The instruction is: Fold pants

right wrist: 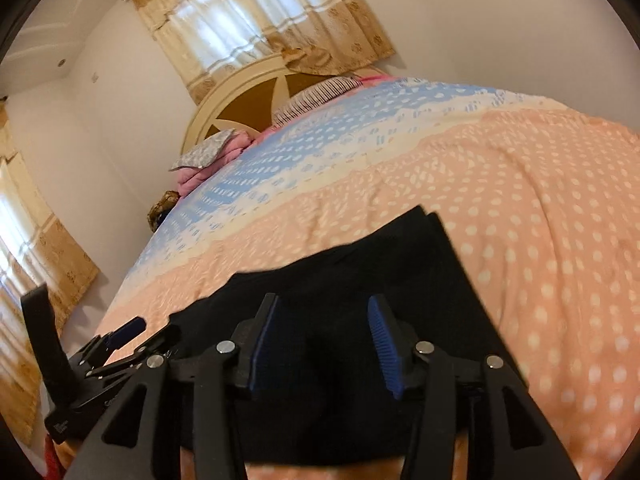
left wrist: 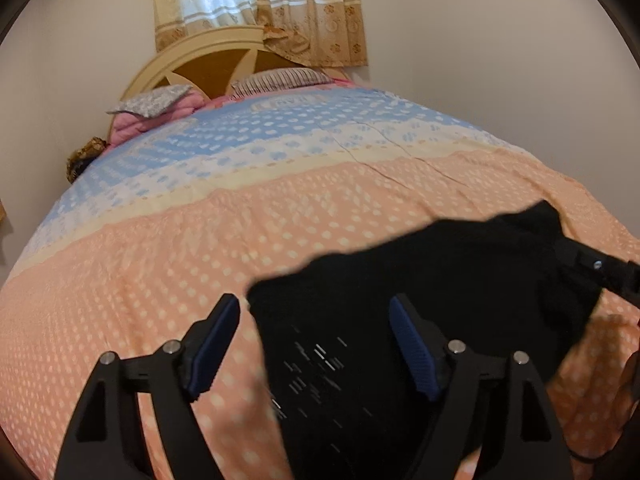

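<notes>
Black pants [left wrist: 420,300] lie folded in a rough block on the pink dotted bedspread [left wrist: 160,280]. My left gripper [left wrist: 314,344] is open, its jaws wide, hovering over the left end of the pants; small white marks show on the cloth there. In the right wrist view the pants [right wrist: 360,264] stretch from the fingers toward a squared far corner. My right gripper [right wrist: 324,344] is open over the near part of the pants, with dark cloth between the blue pads [right wrist: 382,344]. The right gripper also shows at the right edge of the left wrist view [left wrist: 600,272], against the pants.
The bedspread turns blue and white toward the headboard [left wrist: 224,64]. Pillows [left wrist: 280,80] and a pink folded blanket [left wrist: 148,116] lie at the head. Curtains [left wrist: 260,4] hang behind. The left gripper body shows at the lower left of the right wrist view [right wrist: 100,356].
</notes>
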The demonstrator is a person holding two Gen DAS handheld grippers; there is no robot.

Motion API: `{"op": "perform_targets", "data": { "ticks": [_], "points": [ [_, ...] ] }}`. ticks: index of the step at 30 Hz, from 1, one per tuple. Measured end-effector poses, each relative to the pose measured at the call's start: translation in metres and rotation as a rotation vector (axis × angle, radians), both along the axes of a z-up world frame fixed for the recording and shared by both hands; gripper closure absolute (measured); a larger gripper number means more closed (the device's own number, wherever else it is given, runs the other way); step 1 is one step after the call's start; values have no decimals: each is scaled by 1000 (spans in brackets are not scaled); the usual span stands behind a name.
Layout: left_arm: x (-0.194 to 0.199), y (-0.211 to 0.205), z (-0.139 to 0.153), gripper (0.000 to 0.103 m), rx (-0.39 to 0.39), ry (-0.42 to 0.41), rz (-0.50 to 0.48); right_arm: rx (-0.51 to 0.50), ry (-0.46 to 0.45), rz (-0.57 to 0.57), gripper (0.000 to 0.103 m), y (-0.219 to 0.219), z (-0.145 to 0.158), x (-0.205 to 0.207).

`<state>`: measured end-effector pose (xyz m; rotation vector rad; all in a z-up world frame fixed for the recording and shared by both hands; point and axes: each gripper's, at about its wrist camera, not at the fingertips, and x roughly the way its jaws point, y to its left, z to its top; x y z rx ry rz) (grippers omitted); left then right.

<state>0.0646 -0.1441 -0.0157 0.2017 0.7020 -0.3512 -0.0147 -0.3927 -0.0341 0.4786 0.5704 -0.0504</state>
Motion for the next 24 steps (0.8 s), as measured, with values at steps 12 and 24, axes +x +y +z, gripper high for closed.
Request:
{"op": "perform_targets", "data": {
  "ticks": [12,24],
  "points": [
    [-23,-5,-9,23,-14,36,-46,-179,37,-83,44,14,5,-27],
    [9,16,-37,19,-154,210,64,55,108,-188,44,-55,-25,-31]
  ]
}}
